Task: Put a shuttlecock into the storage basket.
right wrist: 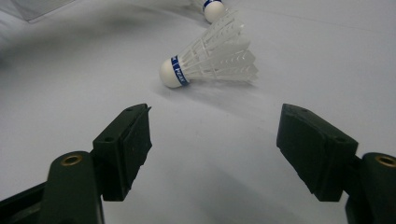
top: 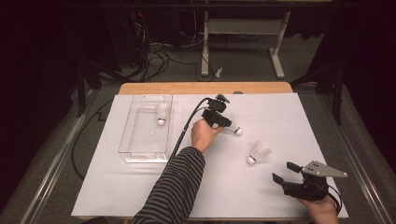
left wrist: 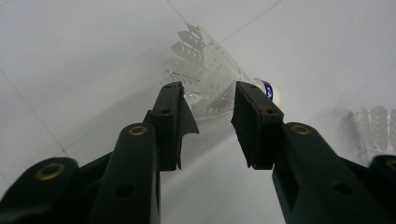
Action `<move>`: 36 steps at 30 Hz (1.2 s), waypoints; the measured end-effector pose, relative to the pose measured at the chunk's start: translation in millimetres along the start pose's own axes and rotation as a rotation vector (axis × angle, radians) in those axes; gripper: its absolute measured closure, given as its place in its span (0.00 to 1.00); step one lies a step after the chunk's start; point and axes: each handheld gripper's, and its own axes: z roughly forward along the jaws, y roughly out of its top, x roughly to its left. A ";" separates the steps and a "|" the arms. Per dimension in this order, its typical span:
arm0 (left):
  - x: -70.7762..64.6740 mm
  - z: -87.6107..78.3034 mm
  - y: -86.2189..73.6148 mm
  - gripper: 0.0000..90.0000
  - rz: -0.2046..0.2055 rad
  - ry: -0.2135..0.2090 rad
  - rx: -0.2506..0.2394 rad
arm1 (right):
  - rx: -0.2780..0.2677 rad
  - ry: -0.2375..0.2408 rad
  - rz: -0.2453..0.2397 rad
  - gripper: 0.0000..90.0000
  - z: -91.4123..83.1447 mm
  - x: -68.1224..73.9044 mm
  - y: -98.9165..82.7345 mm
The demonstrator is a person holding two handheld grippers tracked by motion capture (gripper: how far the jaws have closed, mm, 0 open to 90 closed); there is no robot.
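Three white shuttlecocks with blue-banded corks are in sight. One [top: 162,113] stands inside the clear tray [top: 125,140]. Another [top: 236,131] lies on the white sheet at mid-table; in the left gripper view its feather skirt [left wrist: 205,70] sits between my left gripper's [left wrist: 208,93] jaws, which flank it with a gap and no clear pressing. The left gripper [top: 226,123] reaches over it from the left. The third [top: 258,152] lies to the right, and it lies on its side [right wrist: 210,58] ahead of my right gripper [right wrist: 215,135]. That gripper [top: 284,171] stands wide open near the front right, holding nothing.
The white sheet [top: 140,186] covers most of the wooden table. The tray sits at the back left. A black cable [top: 184,130] trails from the left gripper. Beyond the far edge are dark floor, cables and a desk frame [top: 243,28].
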 end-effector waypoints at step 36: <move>0.9 -4.5 -2.5 0.95 0.050 -0.028 0.034 | 0.002 -0.002 0.000 0.30 0.4 -0.3 0.0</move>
